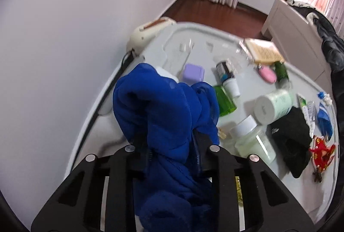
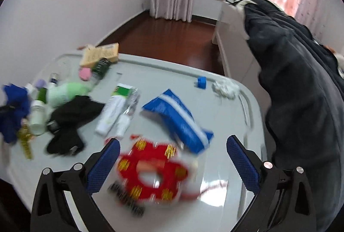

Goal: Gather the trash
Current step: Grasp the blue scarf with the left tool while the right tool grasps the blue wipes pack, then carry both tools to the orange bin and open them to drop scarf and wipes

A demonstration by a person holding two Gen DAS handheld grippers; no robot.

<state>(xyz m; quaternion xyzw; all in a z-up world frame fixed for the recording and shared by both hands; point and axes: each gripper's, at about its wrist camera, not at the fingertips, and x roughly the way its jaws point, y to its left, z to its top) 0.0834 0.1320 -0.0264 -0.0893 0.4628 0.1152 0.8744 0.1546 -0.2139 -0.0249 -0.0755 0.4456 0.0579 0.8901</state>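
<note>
My left gripper (image 1: 169,137) is shut on a crumpled blue cloth (image 1: 163,107), which bulges over its fingers and hides the tips. The same cloth shows at the left edge of the right wrist view (image 2: 13,111). My right gripper (image 2: 173,141) stands open just above the grey table (image 2: 163,73), with a red and gold ornament (image 2: 150,169) lying between its blue pads, untouched. A blue and white packet (image 2: 178,118) lies just beyond the ornament. A crumpled white tissue (image 2: 225,88) and a small blue cap (image 2: 201,82) sit near the far right edge.
A black cloth (image 2: 71,120), white tubes (image 2: 111,111), a green bottle (image 1: 224,98), white-lidded jars (image 1: 253,139), a lilac box (image 1: 193,73) and a book (image 1: 264,51) crowd the table. A dark coat (image 2: 301,81) hangs at the right. A white wall is at the left.
</note>
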